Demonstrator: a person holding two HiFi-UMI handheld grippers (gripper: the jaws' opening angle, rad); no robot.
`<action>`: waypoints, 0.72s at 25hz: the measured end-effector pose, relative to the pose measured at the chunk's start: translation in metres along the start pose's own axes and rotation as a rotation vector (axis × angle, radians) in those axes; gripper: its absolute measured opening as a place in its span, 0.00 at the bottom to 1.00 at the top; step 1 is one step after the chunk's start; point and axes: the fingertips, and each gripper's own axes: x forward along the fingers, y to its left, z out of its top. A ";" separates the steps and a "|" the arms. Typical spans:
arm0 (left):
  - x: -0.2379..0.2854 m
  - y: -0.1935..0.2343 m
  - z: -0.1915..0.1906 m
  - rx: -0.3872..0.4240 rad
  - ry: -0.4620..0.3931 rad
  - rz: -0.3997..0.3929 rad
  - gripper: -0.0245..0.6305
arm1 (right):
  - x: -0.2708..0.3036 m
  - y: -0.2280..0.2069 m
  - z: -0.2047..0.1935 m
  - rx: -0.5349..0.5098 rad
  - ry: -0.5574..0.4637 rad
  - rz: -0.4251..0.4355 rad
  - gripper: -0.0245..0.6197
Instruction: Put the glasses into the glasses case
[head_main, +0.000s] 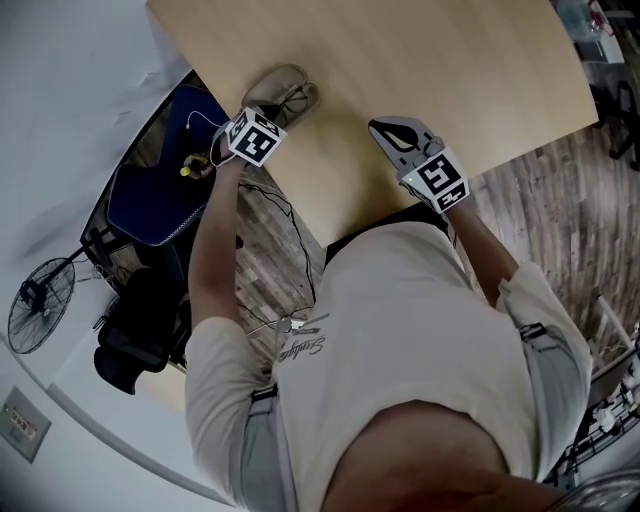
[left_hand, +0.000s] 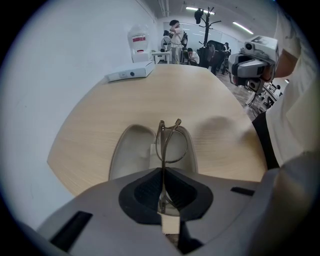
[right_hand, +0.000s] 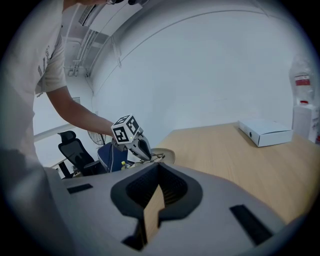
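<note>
Since the folded glasses (left_hand: 170, 145) are pinched edge-on in our left gripper (left_hand: 162, 175), right over the open glasses case (left_hand: 131, 150), we judge them lined up for lowering in. The case lies by the table's (left_hand: 150, 95) near edge at 6 o'clock, with bare wood towards 12. Our right gripper (right_hand: 157, 167), jaws together and empty, hovers at 3 o'clock, well apart.

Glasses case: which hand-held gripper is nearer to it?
Left. The left hand-held gripper holds the glasses just above the open case. The right hand-held gripper is off to the side, apart from the case.
</note>
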 end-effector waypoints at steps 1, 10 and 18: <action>0.001 0.000 0.001 0.006 0.005 -0.002 0.08 | 0.000 0.000 0.000 -0.001 0.000 0.000 0.03; 0.012 -0.004 0.004 0.060 0.075 -0.038 0.08 | -0.006 -0.006 -0.006 0.007 -0.004 -0.016 0.03; 0.018 -0.009 0.008 0.094 0.098 -0.023 0.08 | -0.009 -0.009 -0.007 0.025 -0.009 -0.035 0.03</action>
